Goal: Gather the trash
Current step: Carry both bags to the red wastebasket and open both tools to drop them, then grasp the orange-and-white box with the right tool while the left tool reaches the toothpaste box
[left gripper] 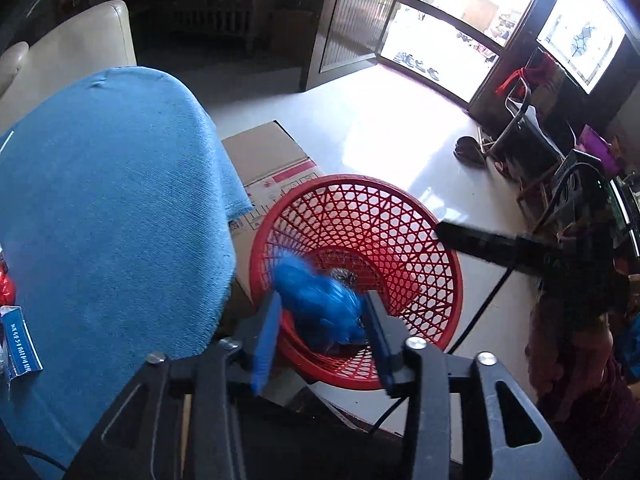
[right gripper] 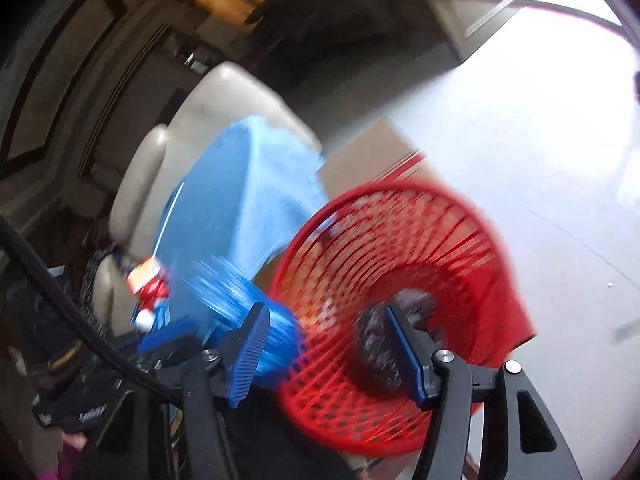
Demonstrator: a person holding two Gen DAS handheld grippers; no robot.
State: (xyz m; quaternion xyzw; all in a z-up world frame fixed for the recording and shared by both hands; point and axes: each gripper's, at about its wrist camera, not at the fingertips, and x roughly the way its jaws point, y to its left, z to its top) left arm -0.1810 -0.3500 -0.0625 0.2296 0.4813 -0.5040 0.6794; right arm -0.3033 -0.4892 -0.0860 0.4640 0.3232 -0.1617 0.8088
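Note:
A red mesh basket (left gripper: 400,216) stands on the floor beside the blue-clothed table (left gripper: 104,208). My left gripper (left gripper: 320,320) hangs over the basket's near rim with a crumpled blue plastic piece (left gripper: 320,300) between its fingers, blurred; whether the pads still clamp it is unclear. A dark crumpled wad (left gripper: 348,278) lies at the basket's bottom. My right gripper (right gripper: 324,344) is open over the basket (right gripper: 472,240), with the dark wad (right gripper: 376,348) below it inside. The blue plastic (right gripper: 236,292) and left gripper (right gripper: 168,340) show blurred at its left.
A blue-and-white carton (left gripper: 18,340) and a red wrapper (left gripper: 6,288) lie at the table's left edge. A cardboard box (left gripper: 272,160) sits behind the basket. A cream sofa (left gripper: 80,48) stands beyond the table. Shoes and clutter line the right wall (left gripper: 540,152).

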